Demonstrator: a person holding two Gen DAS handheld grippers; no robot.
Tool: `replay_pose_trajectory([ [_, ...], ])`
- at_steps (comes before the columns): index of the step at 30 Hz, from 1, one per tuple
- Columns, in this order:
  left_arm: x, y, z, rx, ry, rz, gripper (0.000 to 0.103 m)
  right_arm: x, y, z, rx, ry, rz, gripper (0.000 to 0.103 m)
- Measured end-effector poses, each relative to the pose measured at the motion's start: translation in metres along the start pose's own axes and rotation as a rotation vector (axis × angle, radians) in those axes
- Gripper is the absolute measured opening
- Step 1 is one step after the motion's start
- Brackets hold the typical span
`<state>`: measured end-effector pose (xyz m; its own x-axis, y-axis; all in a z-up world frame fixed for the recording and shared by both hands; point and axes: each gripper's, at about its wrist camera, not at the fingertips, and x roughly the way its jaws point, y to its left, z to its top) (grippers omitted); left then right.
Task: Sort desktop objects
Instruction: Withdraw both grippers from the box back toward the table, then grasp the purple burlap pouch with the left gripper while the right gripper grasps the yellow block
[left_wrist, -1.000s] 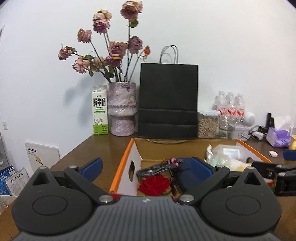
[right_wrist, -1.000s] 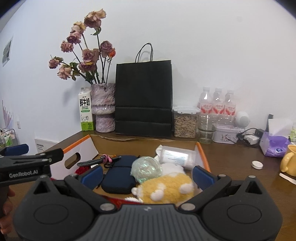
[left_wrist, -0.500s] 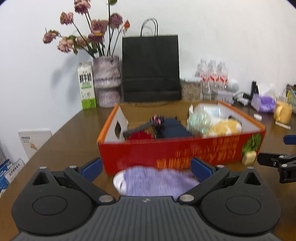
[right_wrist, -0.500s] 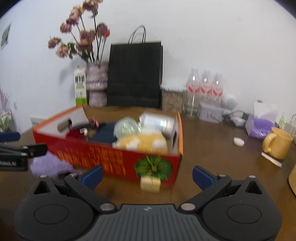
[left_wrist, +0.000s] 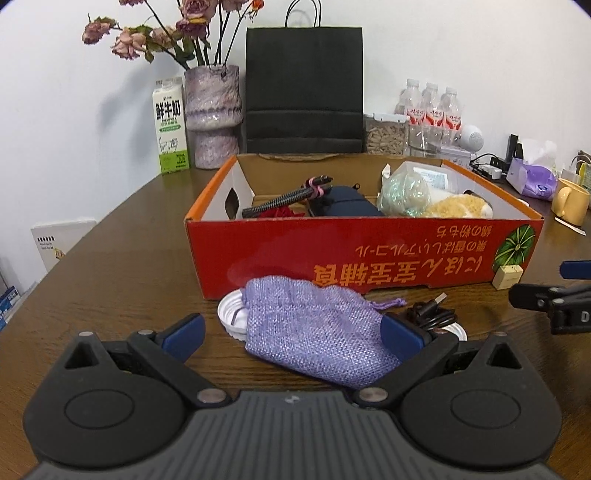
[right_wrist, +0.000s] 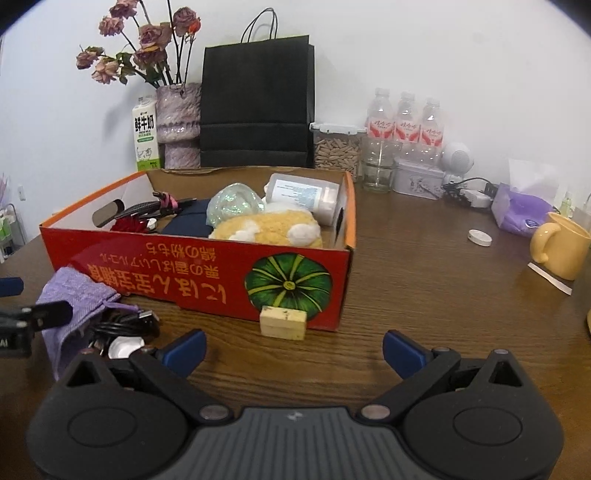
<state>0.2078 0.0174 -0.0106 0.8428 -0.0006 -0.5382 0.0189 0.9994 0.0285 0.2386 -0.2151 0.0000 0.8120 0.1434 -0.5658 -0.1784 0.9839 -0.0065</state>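
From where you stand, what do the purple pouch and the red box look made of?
The purple pouch looks like coarse woven fabric, matte: an open burlap-like weave shows, with a drawstring. The red box looks like printed cardboard with a slight sheen: brown inner walls and cut handle holes show.

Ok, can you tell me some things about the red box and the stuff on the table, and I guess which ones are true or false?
1. The purple pouch lies on the table in front of the red box. True.
2. The yellow plush toy sits inside the red box. True.
3. The right gripper is squeezing the little cream block. False: it is open and the block stands apart, against the box.
4. The black paper bag is lying flat. False: it stands upright behind the box.
5. The yellow mug is on the table, outside the box. True.
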Motion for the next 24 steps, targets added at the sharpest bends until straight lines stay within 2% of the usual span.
replay_pose_trajectory([
  [3,0.002,0.0,-0.002,-0.005,0.009,-0.003,0.101,0.009,0.001,0.004,0.018,0.013,0.0,0.097],
  [7,0.002,-0.001,-0.002,0.0,0.012,-0.013,0.09,0.018,0.0,0.009,0.047,0.023,-0.005,0.091],
  [9,0.002,-0.003,-0.003,0.006,0.013,-0.013,0.082,0.022,0.0,0.01,0.059,0.031,-0.005,0.078],
  [10,0.001,-0.004,-0.003,0.008,0.016,-0.016,0.077,0.024,0.0,0.01,0.065,0.038,-0.002,0.075],
  [12,0.002,-0.005,-0.003,0.009,0.023,-0.02,0.073,0.027,-0.001,0.01,0.071,0.05,0.002,0.064],
  [16,0.0,-0.007,-0.004,0.012,0.023,-0.028,0.064,0.028,0.0,0.009,0.074,0.052,0.004,0.053],
  [18,-0.001,-0.008,-0.005,0.011,0.023,-0.034,0.059,0.026,-0.002,0.008,0.082,0.046,0.012,0.029],
  [20,-0.002,-0.01,-0.006,0.011,0.027,-0.039,0.048,0.024,-0.003,0.007,0.09,0.043,0.027,0.029],
  [24,-0.006,-0.012,-0.008,0.012,0.023,-0.038,0.036,0.018,-0.001,0.004,0.09,0.032,0.035,0.029],
])
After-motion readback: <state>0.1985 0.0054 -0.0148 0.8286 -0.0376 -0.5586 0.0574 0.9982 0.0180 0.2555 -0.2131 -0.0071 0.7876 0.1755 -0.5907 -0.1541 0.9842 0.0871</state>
